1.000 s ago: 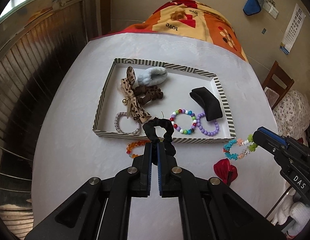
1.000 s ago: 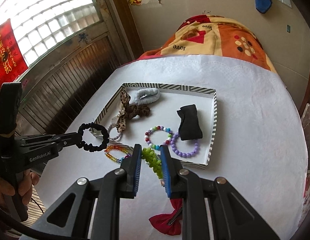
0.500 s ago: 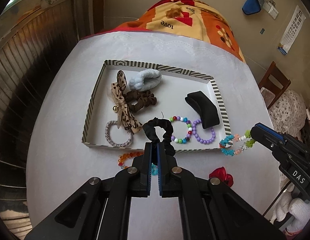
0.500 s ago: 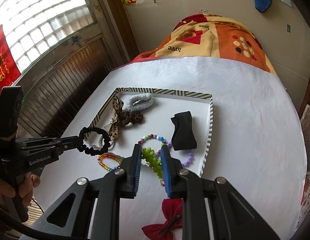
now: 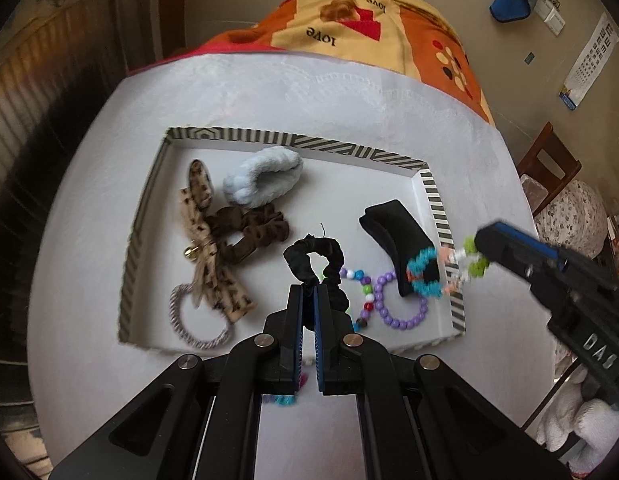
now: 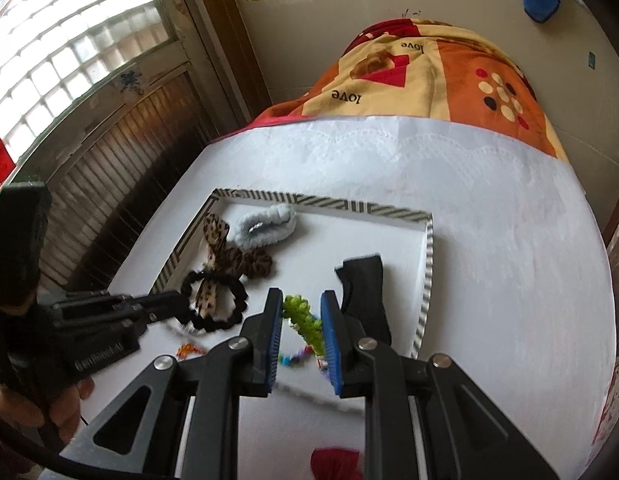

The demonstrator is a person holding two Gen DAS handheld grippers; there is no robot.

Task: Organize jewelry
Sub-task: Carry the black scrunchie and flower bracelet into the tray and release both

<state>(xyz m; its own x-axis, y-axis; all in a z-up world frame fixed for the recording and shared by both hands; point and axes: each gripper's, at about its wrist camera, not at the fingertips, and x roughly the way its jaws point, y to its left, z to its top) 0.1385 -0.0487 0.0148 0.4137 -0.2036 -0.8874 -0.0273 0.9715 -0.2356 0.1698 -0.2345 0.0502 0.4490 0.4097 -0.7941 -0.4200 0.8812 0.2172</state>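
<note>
Left gripper (image 5: 307, 294) pinching black scrunchie (image 5: 315, 258) above striped tray (image 5: 437, 204). Right gripper (image 6: 301, 320) clamped on green-and-blue beaded bracelet (image 5: 425, 274), hanging over tray's right rim, in front of black hair clip (image 5: 393, 226).

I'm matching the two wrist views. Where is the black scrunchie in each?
Left wrist: black scrunchie at centre, pinched in the left gripper, above the striped tray.
Right wrist: black scrunchie at left of centre, over the tray's left part.
Shared landmark: the light blue fluffy scrunchie near the tray's far wall.
</note>
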